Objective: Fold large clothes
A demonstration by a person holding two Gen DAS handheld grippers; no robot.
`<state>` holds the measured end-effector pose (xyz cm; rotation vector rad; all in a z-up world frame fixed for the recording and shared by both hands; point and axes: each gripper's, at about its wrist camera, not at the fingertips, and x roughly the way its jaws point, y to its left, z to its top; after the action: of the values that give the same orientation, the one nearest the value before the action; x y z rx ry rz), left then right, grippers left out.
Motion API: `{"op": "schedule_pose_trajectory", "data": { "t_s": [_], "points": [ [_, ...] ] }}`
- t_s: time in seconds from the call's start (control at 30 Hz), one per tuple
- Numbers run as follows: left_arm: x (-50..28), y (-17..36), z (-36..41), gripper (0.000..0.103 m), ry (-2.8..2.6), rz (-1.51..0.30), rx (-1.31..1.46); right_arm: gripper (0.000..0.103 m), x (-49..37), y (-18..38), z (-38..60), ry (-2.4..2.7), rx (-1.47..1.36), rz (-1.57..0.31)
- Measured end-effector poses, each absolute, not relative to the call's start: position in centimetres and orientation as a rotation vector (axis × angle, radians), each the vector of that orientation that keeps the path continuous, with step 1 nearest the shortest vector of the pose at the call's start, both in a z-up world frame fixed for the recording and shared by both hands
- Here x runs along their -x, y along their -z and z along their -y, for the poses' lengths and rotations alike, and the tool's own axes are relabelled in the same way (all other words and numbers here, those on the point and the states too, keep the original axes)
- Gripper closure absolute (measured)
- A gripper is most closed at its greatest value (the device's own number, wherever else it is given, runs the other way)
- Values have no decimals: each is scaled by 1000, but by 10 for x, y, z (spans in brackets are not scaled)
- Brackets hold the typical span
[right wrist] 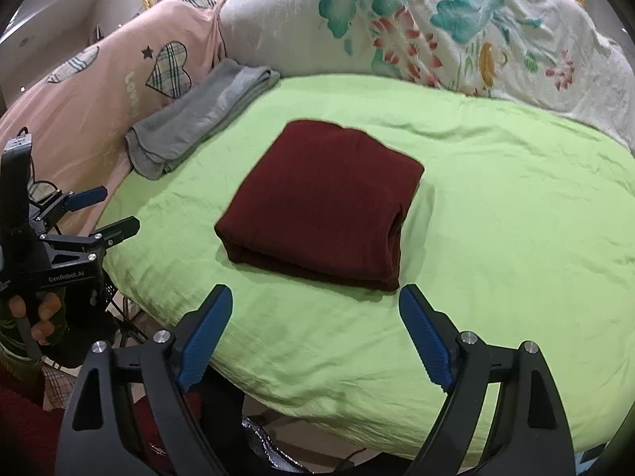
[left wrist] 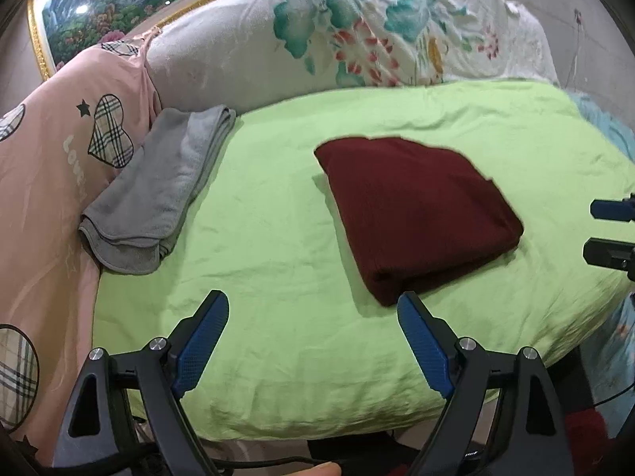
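On the far left, "GenRobot.AI" can be read in white letters on the black body of the left gripper (right wrist: 101,212). Its fingers (left wrist: 206,341) are spread wide and nothing is held. On the pink quilt (left wrist: 51,182) with checked hearts, part of a white word starting "Lov" can be seen. A folded grey towel (left wrist: 158,190) is laid at the left edge of the green sheet (left wrist: 285,285), touching the quilt. The dark red garment (right wrist: 325,202) is seen folded into a thick square in the middle of the bed. Bare green sheet is left on every side of it. The right gripper (right wrist: 315,331) is held near the front edge, its fingers spread wide and empty. A flowered blanket (right wrist: 456,27) is piled along the back.
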<state>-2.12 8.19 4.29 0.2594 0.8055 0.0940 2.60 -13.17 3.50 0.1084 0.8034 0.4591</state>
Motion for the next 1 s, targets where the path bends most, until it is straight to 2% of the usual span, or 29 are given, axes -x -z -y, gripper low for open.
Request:
{"op": "schedule_pose_trajectory", "data": {
  "t_s": [0.3, 1.0],
  "points": [
    [4, -12, -85, 16, -90, -894, -230, 17, -43, 1, 125, -432, -151, -897],
    [-25, -3, -86, 16, -85, -926, -195, 17, -69, 9, 122, -438, -139, -922]
  ]
}}
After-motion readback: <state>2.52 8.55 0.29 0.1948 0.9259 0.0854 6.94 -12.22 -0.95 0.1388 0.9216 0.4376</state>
